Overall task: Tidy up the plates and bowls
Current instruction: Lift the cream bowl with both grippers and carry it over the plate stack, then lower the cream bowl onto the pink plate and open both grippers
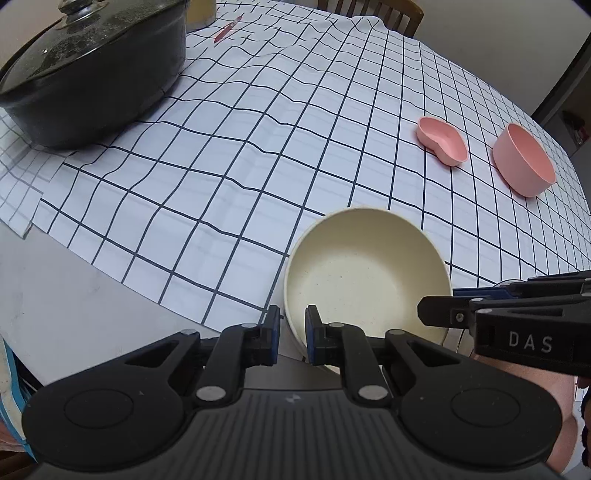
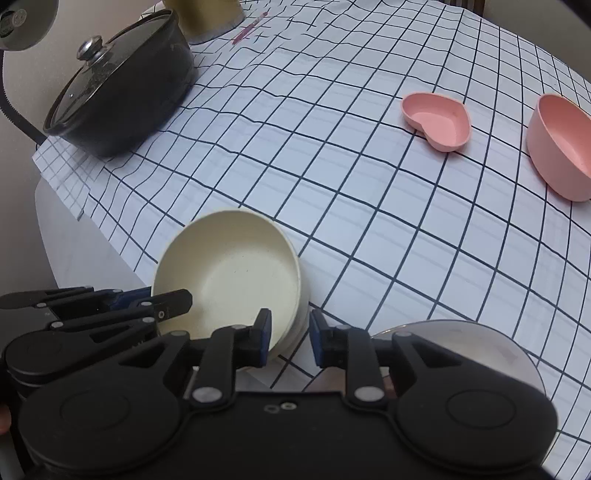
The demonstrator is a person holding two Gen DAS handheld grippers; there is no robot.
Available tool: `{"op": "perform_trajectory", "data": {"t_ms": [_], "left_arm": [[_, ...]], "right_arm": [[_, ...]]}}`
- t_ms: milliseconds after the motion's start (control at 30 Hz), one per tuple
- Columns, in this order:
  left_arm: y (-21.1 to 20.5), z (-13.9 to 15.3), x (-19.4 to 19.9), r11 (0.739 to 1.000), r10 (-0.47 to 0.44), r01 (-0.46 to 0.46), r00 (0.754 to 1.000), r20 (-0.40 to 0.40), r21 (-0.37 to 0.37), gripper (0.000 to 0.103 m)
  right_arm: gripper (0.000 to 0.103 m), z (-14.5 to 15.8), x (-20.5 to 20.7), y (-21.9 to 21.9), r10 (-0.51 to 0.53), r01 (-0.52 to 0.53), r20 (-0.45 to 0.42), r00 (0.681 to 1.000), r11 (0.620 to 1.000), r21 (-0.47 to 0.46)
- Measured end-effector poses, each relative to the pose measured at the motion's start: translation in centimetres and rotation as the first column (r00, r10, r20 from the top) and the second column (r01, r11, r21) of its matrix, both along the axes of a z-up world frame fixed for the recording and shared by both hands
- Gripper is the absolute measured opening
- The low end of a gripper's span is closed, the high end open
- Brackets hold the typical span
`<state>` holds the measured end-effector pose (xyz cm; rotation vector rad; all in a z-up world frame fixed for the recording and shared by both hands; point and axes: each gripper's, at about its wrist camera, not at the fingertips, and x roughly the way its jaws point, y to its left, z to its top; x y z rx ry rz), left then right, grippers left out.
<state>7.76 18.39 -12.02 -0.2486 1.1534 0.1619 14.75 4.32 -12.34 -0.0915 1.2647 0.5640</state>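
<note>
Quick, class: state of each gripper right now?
Left gripper: shut on the cream bowl rim.
Right gripper: open; its fingers straddle the same bowl's rim, not pressing on it.

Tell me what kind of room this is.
Likely a home dining area: a checked tablecloth covers the table, with a lidded black pot, pink bowls and a wooden chair behind.

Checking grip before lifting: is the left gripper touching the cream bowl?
Touching. Left wrist view shows the left gripper pinching the cream bowl rim.
</note>
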Motion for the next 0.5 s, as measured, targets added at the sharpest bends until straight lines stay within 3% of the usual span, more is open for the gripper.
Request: {"op": "perform_trajectory", "data": {"t_ms": [500], "left_arm": [[0.2, 2.7, -1.9, 0.998, -0.035, 0.032, 0.998, 0.060, 0.046, 0.022]], "right_arm": [[0.033, 2.7, -1.6, -0.8, -0.014, 0.012, 0.062, 0.998, 1.000, 0.028]]}}
